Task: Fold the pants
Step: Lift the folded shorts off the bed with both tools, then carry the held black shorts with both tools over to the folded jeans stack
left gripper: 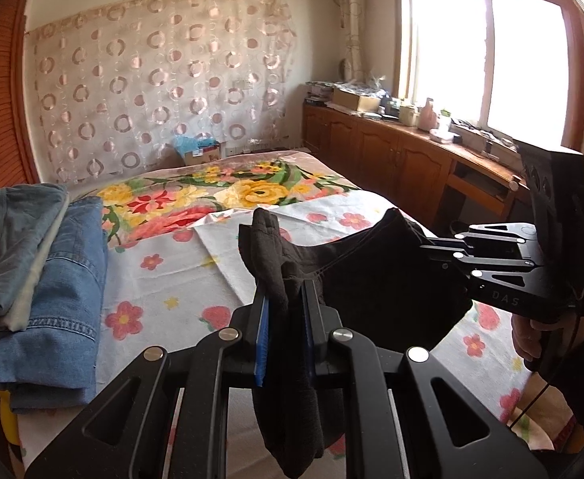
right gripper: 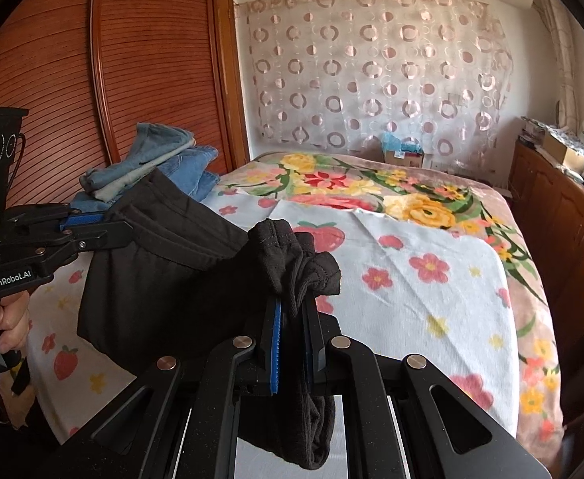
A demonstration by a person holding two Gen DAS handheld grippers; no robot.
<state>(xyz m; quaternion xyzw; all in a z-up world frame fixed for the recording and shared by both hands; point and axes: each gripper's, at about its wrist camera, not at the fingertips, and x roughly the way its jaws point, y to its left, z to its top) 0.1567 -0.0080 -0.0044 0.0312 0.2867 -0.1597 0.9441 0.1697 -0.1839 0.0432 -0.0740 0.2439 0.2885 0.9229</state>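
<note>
With both claws clamped on the same dark garment, the entries below run from the grips outward.

Left claw (left gripper: 285, 311): closed on a bunched wad of the black pants (left gripper: 375, 275); cloth sticks out above the blue pads and hangs below them.
Right claw (right gripper: 294, 331): likewise closed on a gathered edge of the pants (right gripper: 160, 271); a hemmed fold pokes up past the fingertips, and a loose tail droops under the jaws.
Pants, position: held up between the two claws, slack panel sagging in the middle, above the bed (right gripper: 431, 311); whether the lowest part touches the sheet cannot be told.
Bed surface: pale sheet with flowers and strawberries, floral blanket (left gripper: 220, 195) further back.
Neighbours: folded denim stack (left gripper: 44, 279) on the left side of the bed, near the left claw.
Stage (judged): a fold is being carried or laid down; not yet flat.
Risk 1: grips hold bunched layers, so a layer may slip out and the edges land misaligned.
Risk 2: slack middle may crease or double under itself if lowered without tension.
Risk 3: swinging leftward could drag cloth against the denim stack and disturb it.
</note>
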